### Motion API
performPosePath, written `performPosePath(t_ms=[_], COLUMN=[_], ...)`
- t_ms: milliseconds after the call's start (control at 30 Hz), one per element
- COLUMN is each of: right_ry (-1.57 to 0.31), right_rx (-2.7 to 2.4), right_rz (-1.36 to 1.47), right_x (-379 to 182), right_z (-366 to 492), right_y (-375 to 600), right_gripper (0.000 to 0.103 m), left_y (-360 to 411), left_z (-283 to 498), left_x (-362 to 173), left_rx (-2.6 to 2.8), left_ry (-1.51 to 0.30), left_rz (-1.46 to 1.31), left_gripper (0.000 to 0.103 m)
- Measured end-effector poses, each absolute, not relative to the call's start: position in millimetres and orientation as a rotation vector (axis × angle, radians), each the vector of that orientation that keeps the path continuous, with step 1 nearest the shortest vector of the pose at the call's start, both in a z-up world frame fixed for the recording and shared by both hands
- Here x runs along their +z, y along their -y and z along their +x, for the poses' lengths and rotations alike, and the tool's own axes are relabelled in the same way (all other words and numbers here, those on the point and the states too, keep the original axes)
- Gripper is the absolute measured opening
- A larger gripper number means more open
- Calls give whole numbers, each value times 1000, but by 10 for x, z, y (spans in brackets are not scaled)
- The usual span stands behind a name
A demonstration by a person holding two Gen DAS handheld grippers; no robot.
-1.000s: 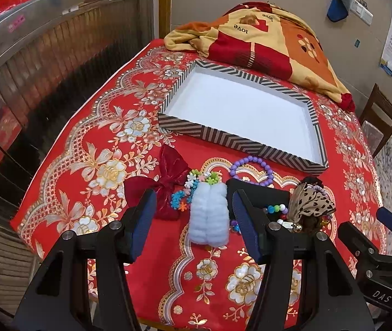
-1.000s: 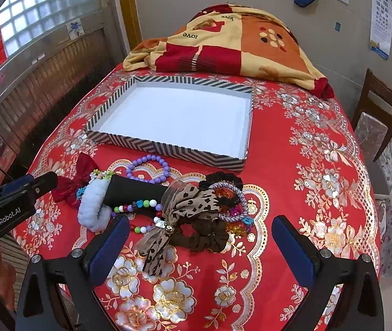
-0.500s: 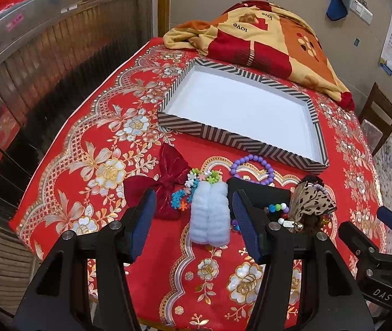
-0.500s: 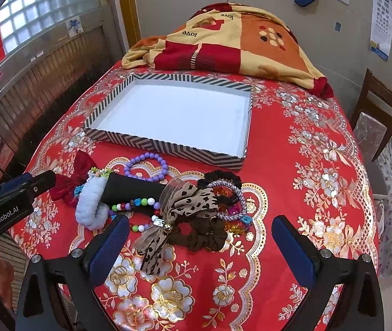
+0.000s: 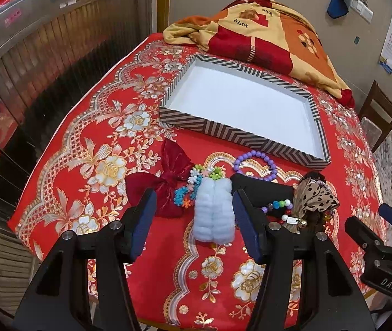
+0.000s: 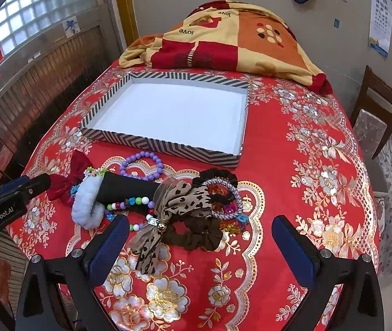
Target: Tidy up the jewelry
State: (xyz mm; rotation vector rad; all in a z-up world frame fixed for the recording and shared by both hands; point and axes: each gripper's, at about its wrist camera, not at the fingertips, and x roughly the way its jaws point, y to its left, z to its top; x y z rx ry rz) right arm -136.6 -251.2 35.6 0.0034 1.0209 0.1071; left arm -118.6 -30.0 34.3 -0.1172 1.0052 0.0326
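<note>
Hovering claw: left gripper point(image 5: 194, 220) spread wide, empty
Fluffy scrunchie point(image 5: 214, 209): directly ahead, framed between its fingers, long axis along them
Nearer hand: left
Right gripper point(image 6: 200, 248): wide, empty
Striped tray point(image 5: 240, 133): beyond, empty

A table covered by a red cloth point(image 6: 287, 149) with gold and white flowers carries everything. At its far end lies a crumpled blanket point(image 6: 231, 41) in red, orange and cream. Nearer sits a shallow tray point(image 6: 165, 149) with a striped rim and white floor. In front of the tray lies a cluster of pieces: a dark red bow point(image 5: 165, 182), a white fluffy band point(image 5: 214, 215), a purple bead bracelet point(image 6: 141, 162), a black roll point(image 6: 129, 187), a string of coloured beads point(image 6: 129, 202), a leopard-print bow point(image 6: 185, 201), a brown scrunchie point(image 6: 198, 235), a black scrunchie point(image 6: 218, 175) and a silver-lilac bangle point(image 6: 234, 193), many touching or overlapping.
</note>
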Motion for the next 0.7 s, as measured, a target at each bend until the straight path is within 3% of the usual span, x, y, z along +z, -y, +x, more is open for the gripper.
performPosePath(t_ms=[700], right_ry=[-1069], right_rx=[131], right_rz=[64], right_x=[140], right_z=[-1420], right_y=[2858], right_gripper=[103], left_y=[-427], left_z=[-1057], left_x=[2], left_rx=[59], left_ry=[-1139], left_rz=[-300], left_gripper=[57])
